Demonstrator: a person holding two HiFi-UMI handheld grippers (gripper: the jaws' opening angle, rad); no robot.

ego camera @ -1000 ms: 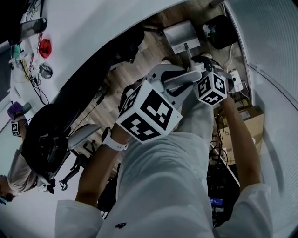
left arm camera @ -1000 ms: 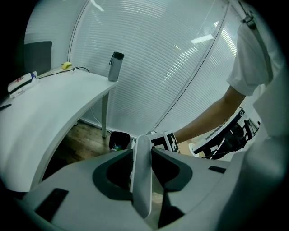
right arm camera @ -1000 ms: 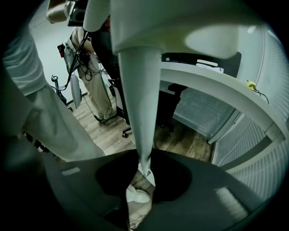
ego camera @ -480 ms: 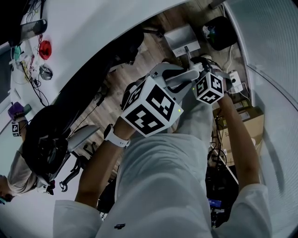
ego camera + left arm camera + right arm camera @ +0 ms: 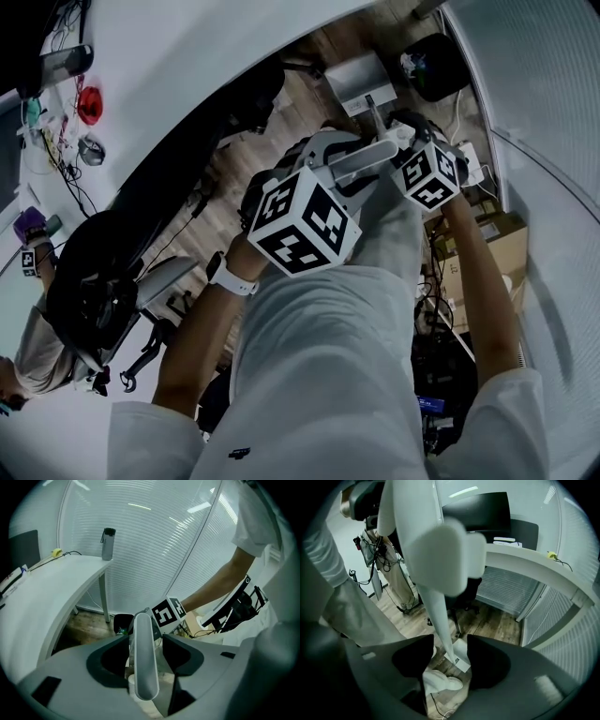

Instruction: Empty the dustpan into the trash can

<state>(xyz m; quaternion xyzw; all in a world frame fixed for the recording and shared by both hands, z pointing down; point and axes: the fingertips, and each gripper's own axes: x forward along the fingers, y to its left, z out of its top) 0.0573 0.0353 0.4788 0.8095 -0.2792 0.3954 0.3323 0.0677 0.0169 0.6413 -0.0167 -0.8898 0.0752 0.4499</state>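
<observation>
The left claw is standing wide, its jaws having just been opening, and the rounded top of the long pale-grey plastic handle is sitting between them with a gap showing on each side. The right claw is doing the same lower down. Its jaws have just been opening too, and the shaft is running between them without either pad pressing on it. So I am gripping nothing with either claw now; the handle is merely passing through both. The flat grey dustpan at the bottom of that handle is resting on the wooden floor, at much the same spot as a second ago, near the round black trash can but not over it. I am reading this as letting go of the dustpan after setting it down. I cannot see from here whether the pan is empty. With both claws slack, I am judging that the tall handle could tip if it is not balanced.
</observation>
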